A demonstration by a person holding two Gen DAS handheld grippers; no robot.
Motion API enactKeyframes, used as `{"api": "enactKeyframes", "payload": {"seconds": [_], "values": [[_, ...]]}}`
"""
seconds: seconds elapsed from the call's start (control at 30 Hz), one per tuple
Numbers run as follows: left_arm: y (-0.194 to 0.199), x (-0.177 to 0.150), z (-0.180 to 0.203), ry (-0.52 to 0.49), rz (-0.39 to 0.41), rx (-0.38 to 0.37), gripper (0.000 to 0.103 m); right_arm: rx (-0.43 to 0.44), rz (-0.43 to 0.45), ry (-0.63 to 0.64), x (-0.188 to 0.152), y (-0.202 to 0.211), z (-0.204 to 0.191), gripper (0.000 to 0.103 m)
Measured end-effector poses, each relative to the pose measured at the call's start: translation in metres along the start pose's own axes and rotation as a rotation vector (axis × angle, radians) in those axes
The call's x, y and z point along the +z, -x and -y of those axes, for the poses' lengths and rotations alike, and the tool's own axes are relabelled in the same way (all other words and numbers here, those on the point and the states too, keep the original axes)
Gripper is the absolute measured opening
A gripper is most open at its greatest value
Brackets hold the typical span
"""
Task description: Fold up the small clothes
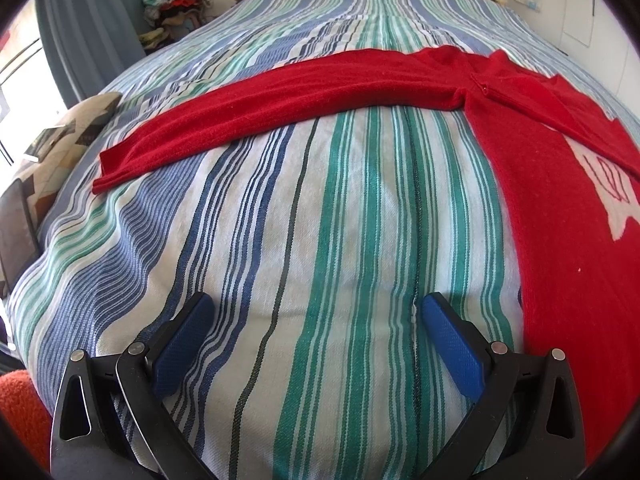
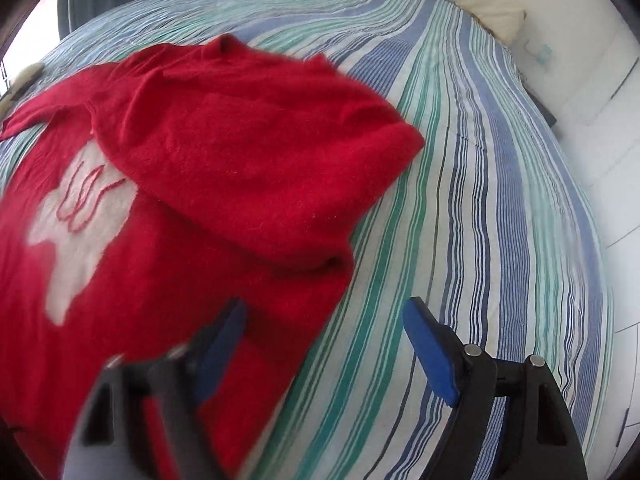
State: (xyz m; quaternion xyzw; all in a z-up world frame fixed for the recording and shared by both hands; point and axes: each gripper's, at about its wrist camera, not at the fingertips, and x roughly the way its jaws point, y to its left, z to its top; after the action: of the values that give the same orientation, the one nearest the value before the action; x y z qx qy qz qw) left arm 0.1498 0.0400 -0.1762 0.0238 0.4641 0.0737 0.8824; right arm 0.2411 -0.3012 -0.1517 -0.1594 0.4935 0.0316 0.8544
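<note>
A red sweater (image 1: 532,168) is spread on a striped bedspread (image 1: 320,240) — its body fills the right of the left wrist view, and one long sleeve (image 1: 256,108) is stretched flat toward the left of the frame. The left gripper (image 1: 316,312) is seen at the bottom centre, its blue-padded fingers (image 1: 452,344) set wide apart over bare bedspread, nothing held between them. In the right wrist view the other sleeve (image 2: 256,152) is laid folded across the sweater's chest, beside a white patch (image 2: 80,232) stitched with red lines. The right gripper (image 2: 324,316) is spread wide too — its left finger is blurred over the sweater's lower edge, its right finger over the stripes. A cream pillow (image 2: 496,20) lies at the upper right.
</note>
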Motion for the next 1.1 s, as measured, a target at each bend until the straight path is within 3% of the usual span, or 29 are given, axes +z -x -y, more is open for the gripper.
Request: {"api": "enactKeyframes", "payload": {"seconds": [0.07,0.13,0.2,0.27,0.53,0.67,0.77,0.83,0.9,1.0,1.1], "values": [[0.0,0.0,0.0,0.0,0.001,0.001,0.103,-0.083,0.048,-0.064,0.008,-0.007,0.013,0.073],[0.0,0.0,0.0,0.001,0.0,0.0,0.103,-0.205,0.025,-0.108,0.006,-0.023,0.029,0.072],[0.0,0.0,0.001,0.0,0.002,0.001,0.103,-0.175,-0.01,-0.162,-0.006,-0.038,0.04,0.072],[0.0,0.0,0.001,-0.002,0.004,0.003,0.103,-0.171,0.021,-0.198,-0.008,-0.032,0.043,0.073],[-0.001,0.002,0.002,-0.002,-0.003,0.003,0.103,-0.124,0.014,-0.161,-0.004,-0.005,0.054,0.073],[-0.002,0.003,0.002,-0.003,-0.003,0.005,0.103,0.028,0.094,-0.159,0.01,0.025,0.048,0.073],[-0.002,0.003,0.002,-0.003,-0.003,0.004,0.103,0.248,0.135,-0.203,0.031,0.031,0.035,0.073],[-0.002,0.003,0.002,-0.004,-0.003,0.005,0.103,0.364,0.115,-0.232,0.043,0.018,0.023,0.073],[-0.002,0.003,0.002,-0.003,-0.003,0.005,0.103,0.397,0.06,-0.251,0.048,-0.003,0.014,0.073],[-0.002,0.003,0.002,-0.004,-0.005,0.002,0.103,0.333,-0.073,-0.296,0.04,-0.038,0.01,0.069],[-0.003,0.003,0.002,-0.005,-0.009,0.003,0.103,0.331,-0.014,-0.338,0.036,-0.023,0.013,0.069]]}}
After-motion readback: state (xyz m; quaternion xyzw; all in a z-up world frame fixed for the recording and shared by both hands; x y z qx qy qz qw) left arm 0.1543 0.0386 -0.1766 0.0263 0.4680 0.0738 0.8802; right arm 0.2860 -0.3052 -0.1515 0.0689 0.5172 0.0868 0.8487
